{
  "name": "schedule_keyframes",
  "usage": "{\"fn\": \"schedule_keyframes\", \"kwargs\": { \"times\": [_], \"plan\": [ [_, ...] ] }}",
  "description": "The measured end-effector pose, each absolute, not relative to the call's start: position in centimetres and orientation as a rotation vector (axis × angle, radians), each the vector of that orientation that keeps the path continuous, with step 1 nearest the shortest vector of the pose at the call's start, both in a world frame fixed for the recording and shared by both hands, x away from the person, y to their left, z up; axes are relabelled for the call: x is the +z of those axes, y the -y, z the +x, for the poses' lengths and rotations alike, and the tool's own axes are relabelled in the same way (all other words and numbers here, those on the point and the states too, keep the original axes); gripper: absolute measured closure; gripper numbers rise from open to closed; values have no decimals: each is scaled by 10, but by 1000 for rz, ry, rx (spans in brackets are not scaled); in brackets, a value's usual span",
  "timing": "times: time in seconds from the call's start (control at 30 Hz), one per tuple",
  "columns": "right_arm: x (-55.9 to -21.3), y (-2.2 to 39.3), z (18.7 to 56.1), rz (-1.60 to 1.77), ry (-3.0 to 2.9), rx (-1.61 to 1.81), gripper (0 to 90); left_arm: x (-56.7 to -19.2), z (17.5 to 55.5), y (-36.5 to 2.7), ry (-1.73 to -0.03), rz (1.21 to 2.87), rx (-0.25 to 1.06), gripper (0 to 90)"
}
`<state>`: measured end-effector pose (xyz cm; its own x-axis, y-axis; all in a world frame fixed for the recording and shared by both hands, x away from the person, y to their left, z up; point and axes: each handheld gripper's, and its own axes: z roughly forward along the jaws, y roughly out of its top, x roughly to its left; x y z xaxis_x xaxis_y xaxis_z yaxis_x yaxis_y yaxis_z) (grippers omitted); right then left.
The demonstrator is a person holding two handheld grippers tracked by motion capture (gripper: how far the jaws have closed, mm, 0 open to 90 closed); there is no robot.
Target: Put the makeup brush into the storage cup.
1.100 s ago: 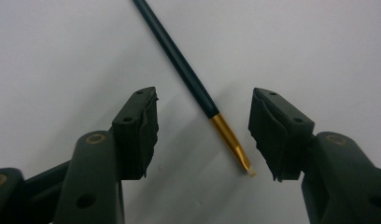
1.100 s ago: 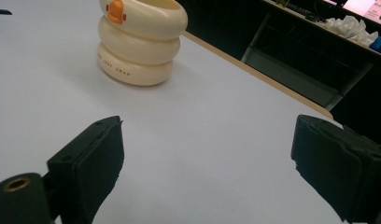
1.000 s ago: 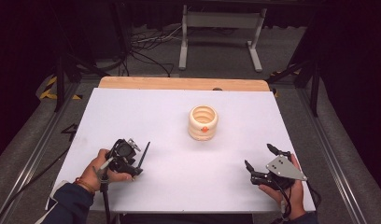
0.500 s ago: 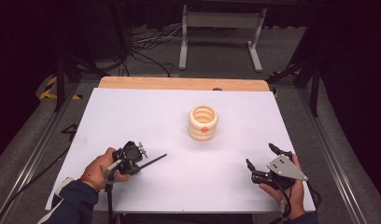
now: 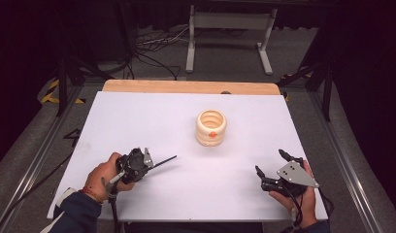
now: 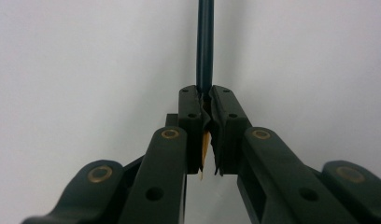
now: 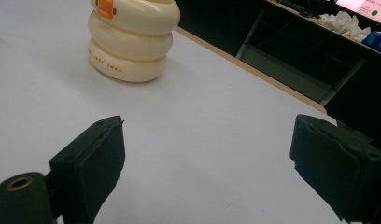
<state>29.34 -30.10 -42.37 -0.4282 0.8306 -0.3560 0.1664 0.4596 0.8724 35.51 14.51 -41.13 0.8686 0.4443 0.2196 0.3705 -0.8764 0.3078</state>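
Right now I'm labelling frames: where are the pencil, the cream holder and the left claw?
pencil point(image 5: 164, 160), high view, dark shaft.
cream holder point(image 5: 211, 127), high view, front wall.
left claw point(image 6: 206, 100), left gripper view, between the tips.

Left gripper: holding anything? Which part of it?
Yes. The left gripper is shut on a dark pencil, clamped near its sharpened tip end; the long shaft sticks out ahead of the jaws. The right gripper is open, holding nothing.

I work in a lab or test studio, not a home. Ahead of my claws a white table point(image 5: 138, 121) stands on grey carpet, with dark walls around it. Beyond its far edge, loose cables point(image 5: 152, 48) trail across the floor beside a grey metal stand point(image 5: 230, 24). Metal rails point(image 5: 36, 155) run along both sides of me.
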Motion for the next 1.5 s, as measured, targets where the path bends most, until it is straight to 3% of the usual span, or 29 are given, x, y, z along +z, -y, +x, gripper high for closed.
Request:
{"fn": "schedule_keyframes", "kwargs": {
  "times": [0.4, 0.63, 0.97, 1.2, 1.5],
  "plan": [
    [-423, 300, 294, 835, -1875, 1004, 109, -399, 354, -153, -619, 2595, 416, 832],
    [-422, 295, 292, 797, -1866, 965, 109, -396, 359, -153, -622, 2550, 258, 832],
    [-417, 263, 294, 645, -1878, 914, 123, -398, 370, -143, -638, 2529, 133, 833],
    [-418, 228, 291, 449, -1892, 850, 210, -394, 377, -125, -596, 2531, 47, 832],
    [-419, 199, 294, 385, -1952, 903, 251, -393, 389, -95, -541, 2556, -38, 832]
  ]
}}
